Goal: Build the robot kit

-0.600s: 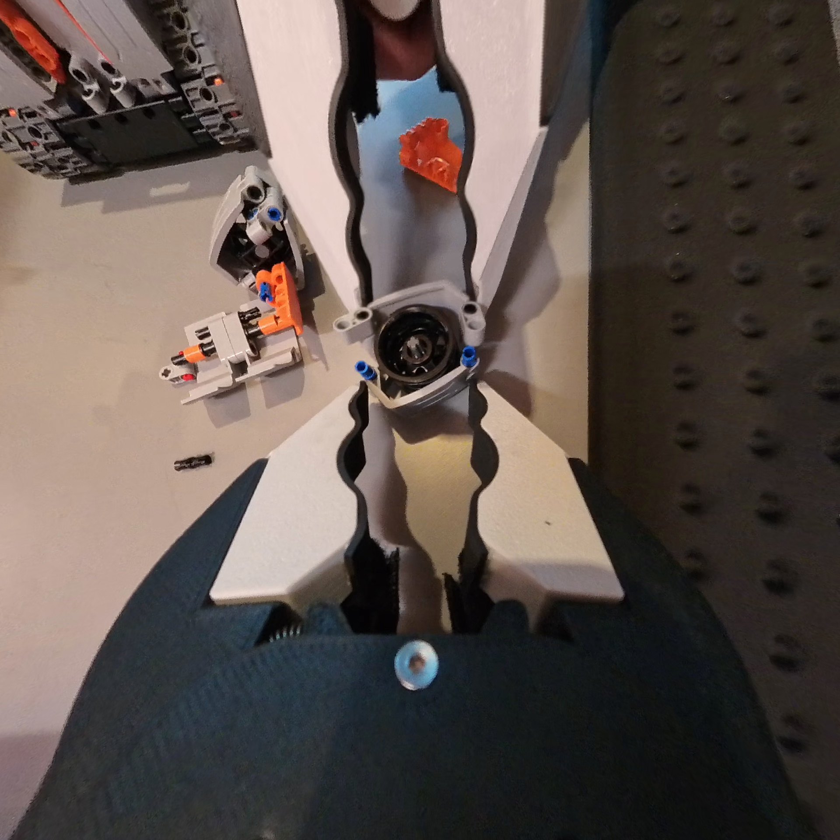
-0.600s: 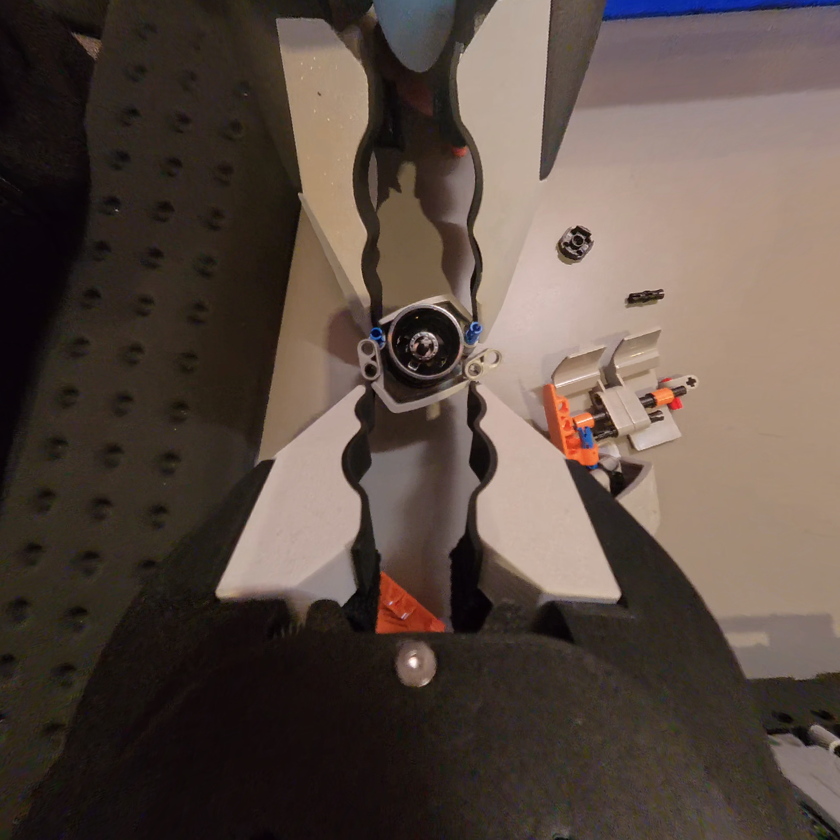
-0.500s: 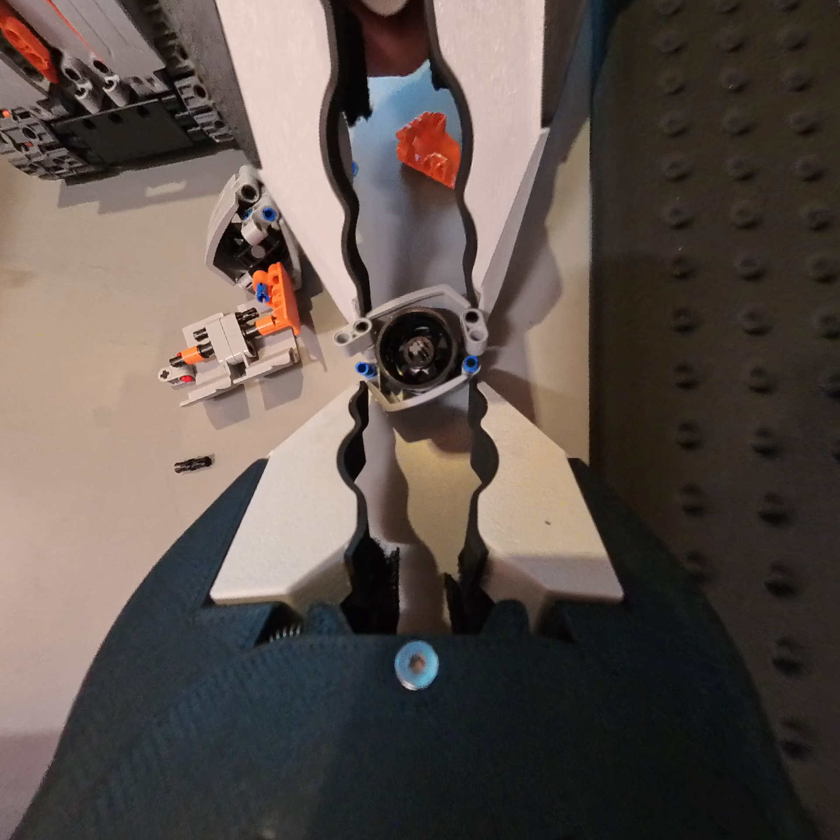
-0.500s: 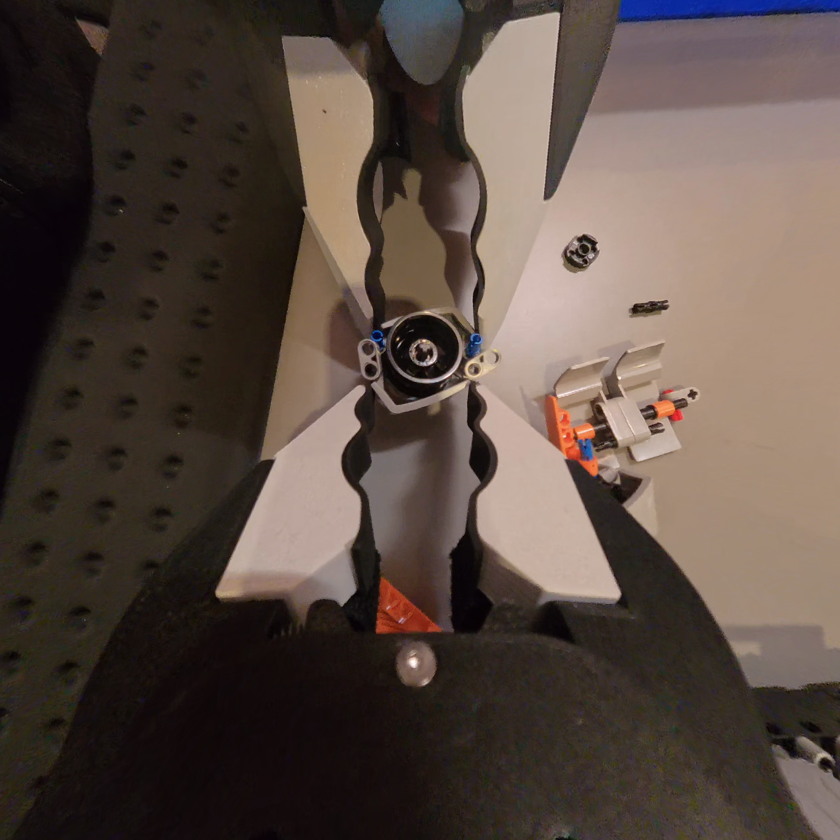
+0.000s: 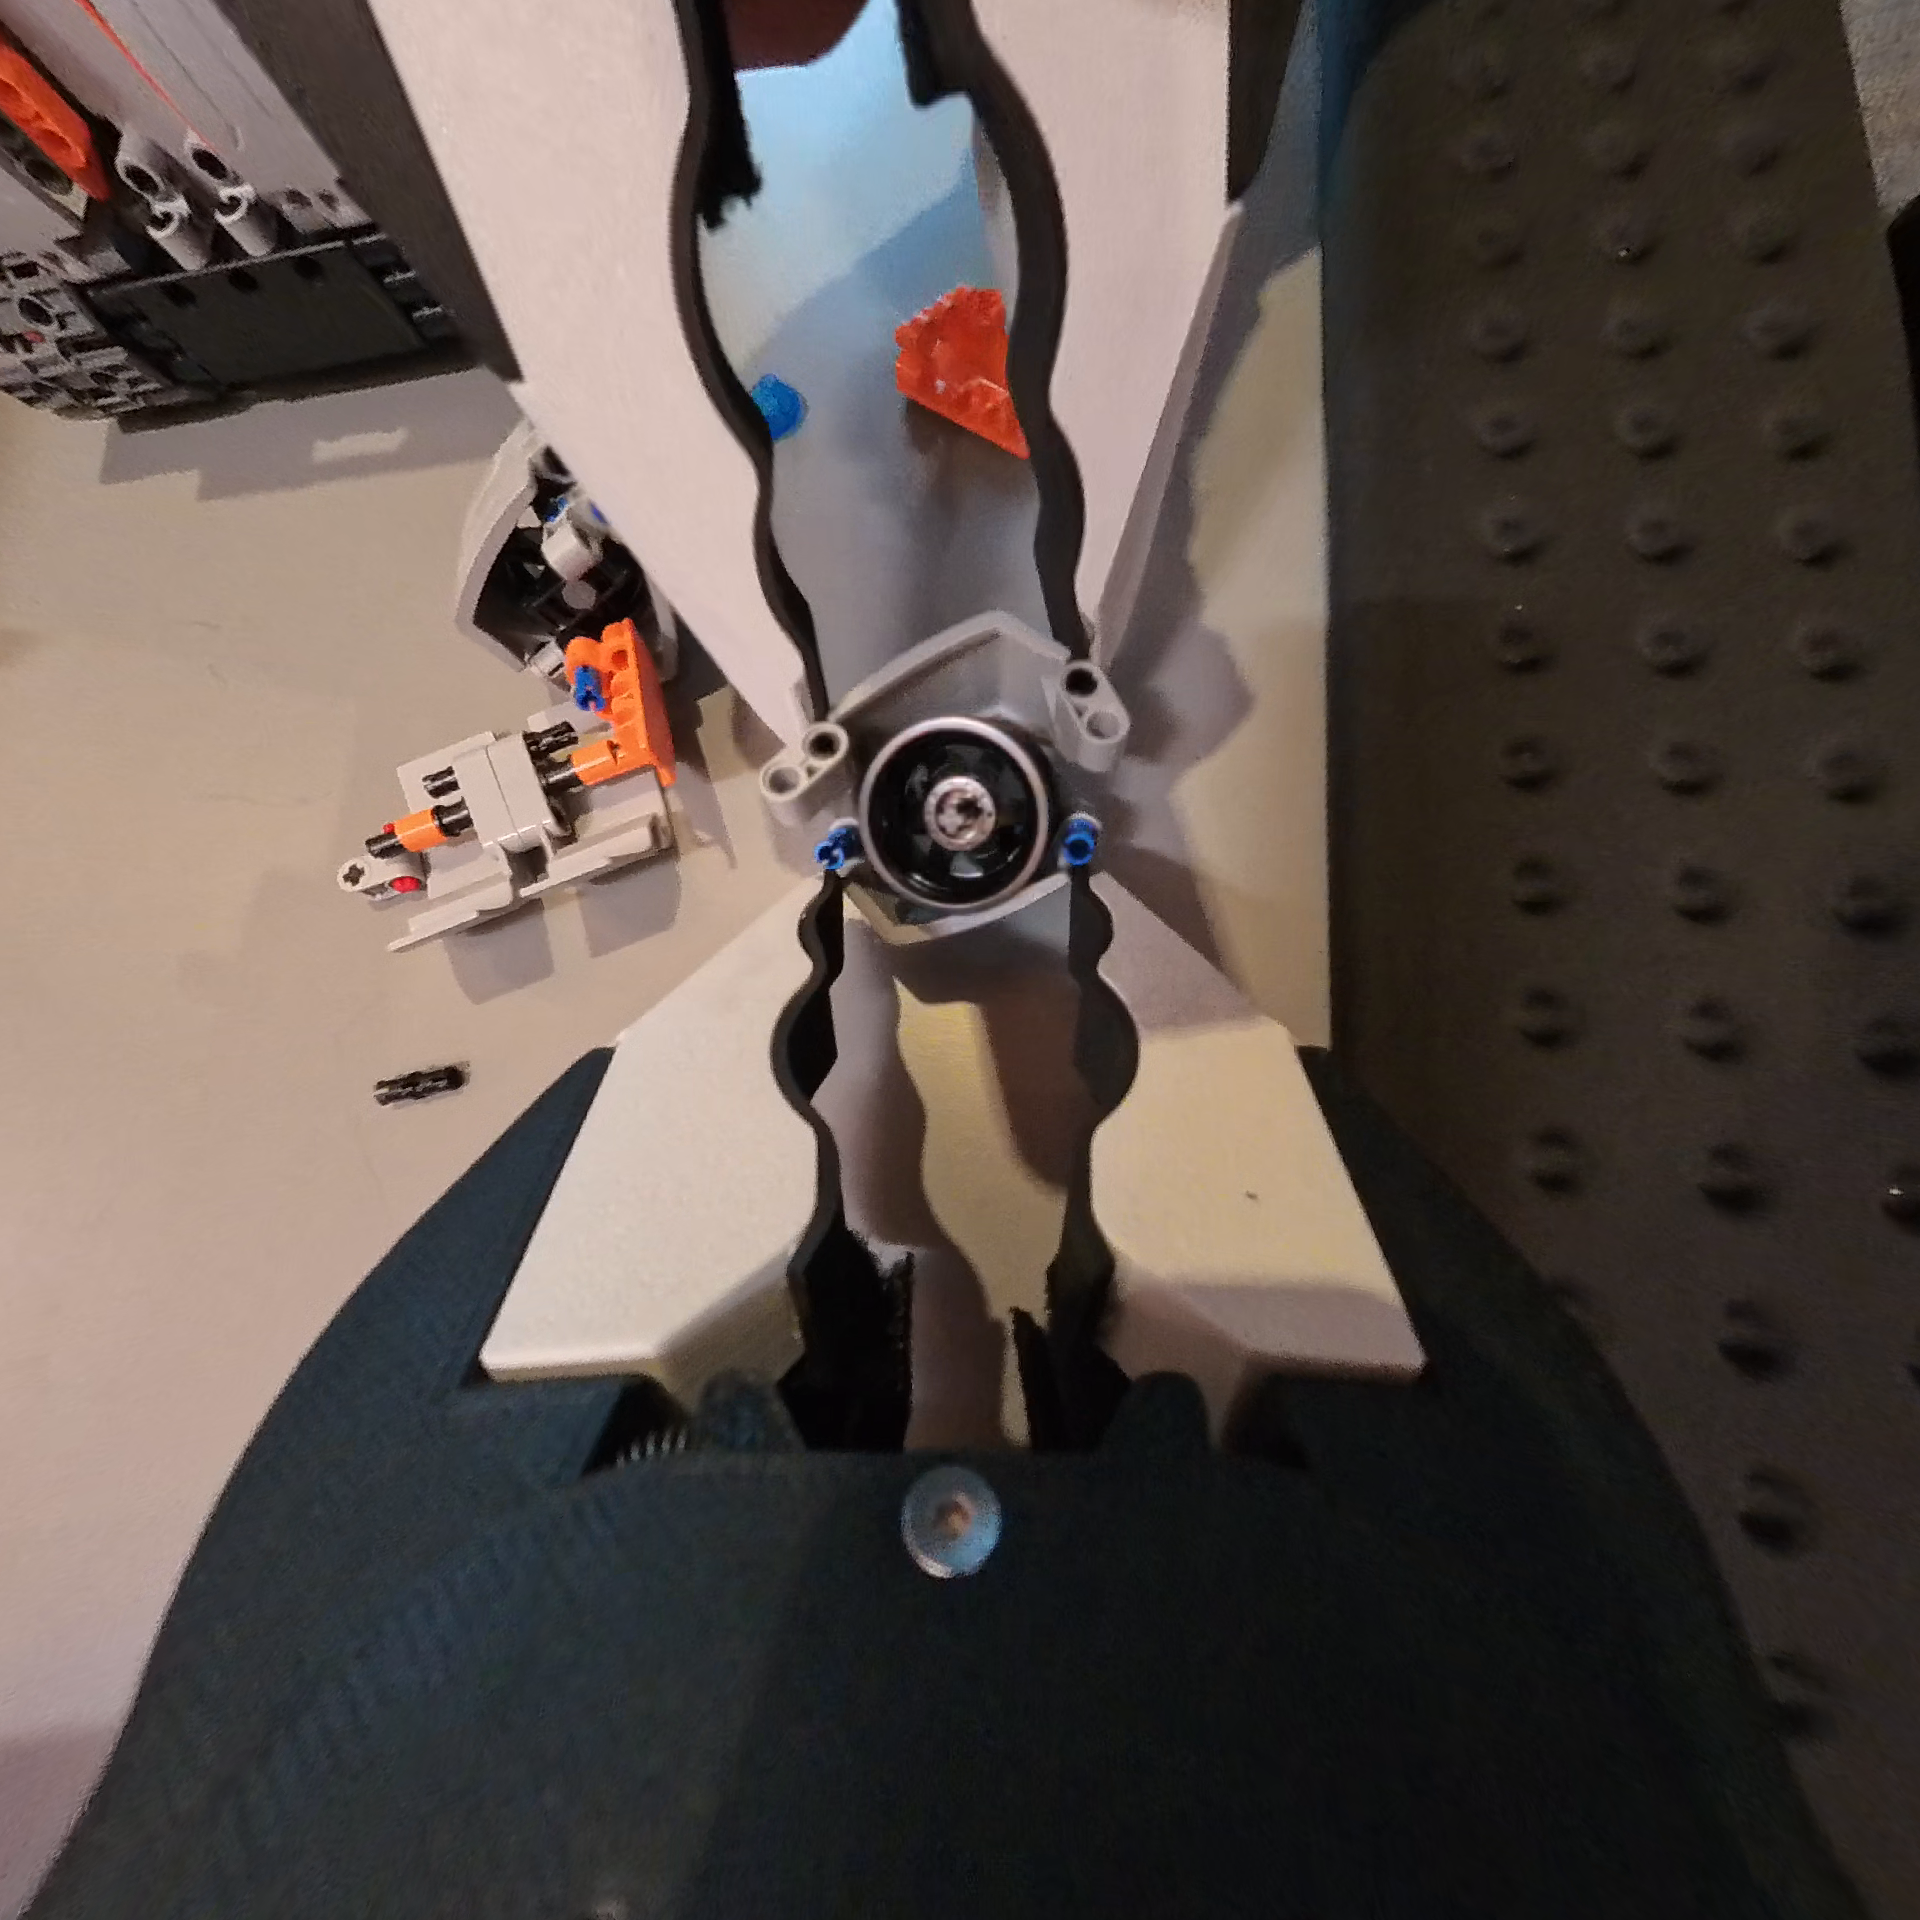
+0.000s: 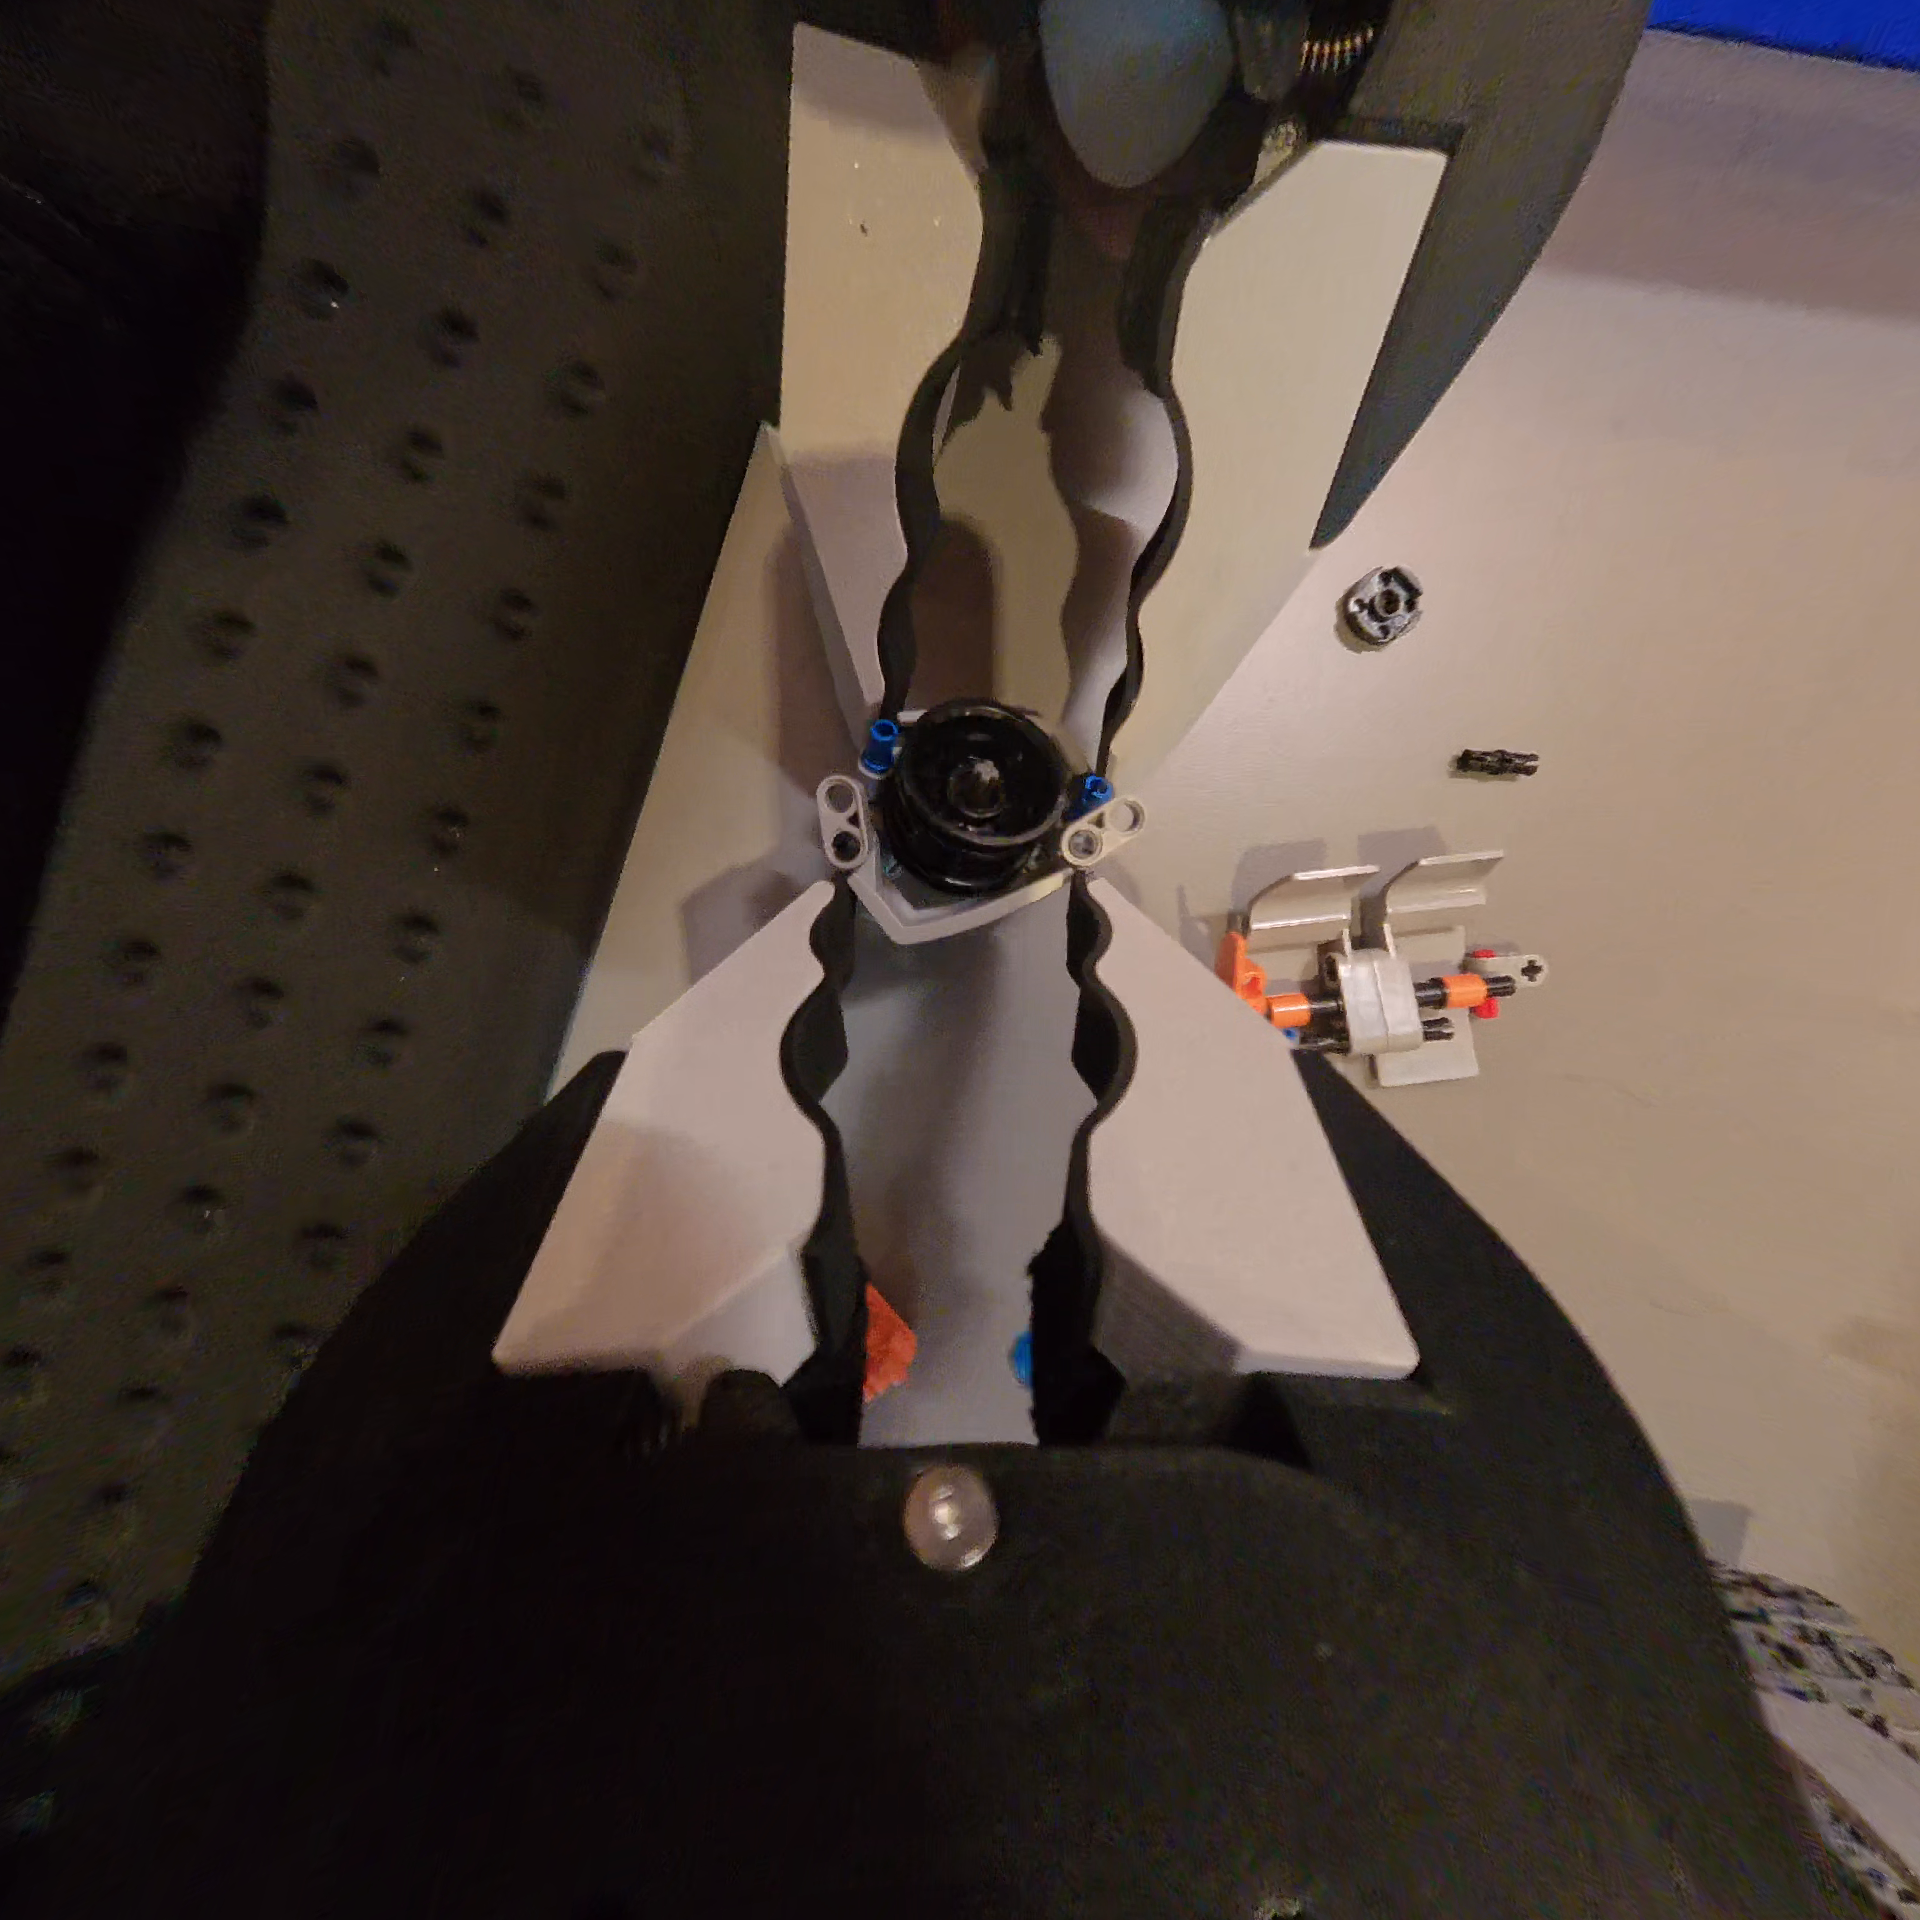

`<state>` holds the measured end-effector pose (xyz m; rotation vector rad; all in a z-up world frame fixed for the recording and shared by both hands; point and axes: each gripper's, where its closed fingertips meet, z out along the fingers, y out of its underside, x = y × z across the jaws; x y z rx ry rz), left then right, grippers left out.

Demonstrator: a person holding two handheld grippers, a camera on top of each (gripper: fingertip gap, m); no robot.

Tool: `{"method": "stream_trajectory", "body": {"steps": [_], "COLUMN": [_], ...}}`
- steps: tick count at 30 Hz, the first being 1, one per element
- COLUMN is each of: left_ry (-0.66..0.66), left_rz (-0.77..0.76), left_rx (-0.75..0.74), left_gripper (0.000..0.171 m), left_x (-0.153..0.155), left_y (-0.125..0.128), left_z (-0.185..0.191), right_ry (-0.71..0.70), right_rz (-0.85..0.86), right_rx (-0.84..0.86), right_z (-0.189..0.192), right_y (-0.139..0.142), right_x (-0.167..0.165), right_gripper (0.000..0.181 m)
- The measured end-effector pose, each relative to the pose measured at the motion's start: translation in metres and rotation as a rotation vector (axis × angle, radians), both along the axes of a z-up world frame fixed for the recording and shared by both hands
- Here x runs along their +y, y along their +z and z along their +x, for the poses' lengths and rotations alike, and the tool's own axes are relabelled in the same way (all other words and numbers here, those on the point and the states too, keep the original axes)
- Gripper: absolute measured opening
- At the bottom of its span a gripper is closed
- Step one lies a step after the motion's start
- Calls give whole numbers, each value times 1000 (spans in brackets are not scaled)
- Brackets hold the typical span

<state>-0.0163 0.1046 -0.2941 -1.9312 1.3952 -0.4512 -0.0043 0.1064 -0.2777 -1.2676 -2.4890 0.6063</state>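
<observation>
A small grey brick-built housing with a black round hub and blue pins hangs above the beige table, held from two opposite sides. My left gripper is shut on its lower end. My right gripper comes in from the top of the left wrist view and is shut on its far end. In the right wrist view the same housing sits between my right gripper and the left gripper coming from above.
A grey and orange sub-assembly, a black pin, a dark round piece, an orange piece and a small blue piece lie on the table. A large grey model stands far left. A dark dotted mat borders the table. The tips of both grippers are at nearly the same place.
The housing has tilted a little between the two grippers, so its hub faces the cameras differently. Both grippers stay closed on it. The table parts have shifted slightly in view.
</observation>
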Motion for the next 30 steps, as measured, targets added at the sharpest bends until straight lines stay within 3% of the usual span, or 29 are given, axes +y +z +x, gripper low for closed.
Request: {"method": "stream_trajectory", "body": {"steps": [22, 30], "left_ry": [10, -19], "left_rz": [72, 97], "left_rx": [-36, -35], "left_gripper": [59, 53], "left_x": [7, 5], "left_y": [10, 11], "left_z": [0, 3], "right_ry": [121, 172], "right_rz": [-6, 22], "right_rx": [-132, -158], "right_z": [14, 16], "right_y": [-12, -11], "right_x": [2, 4], "right_gripper": [39, 39]}}
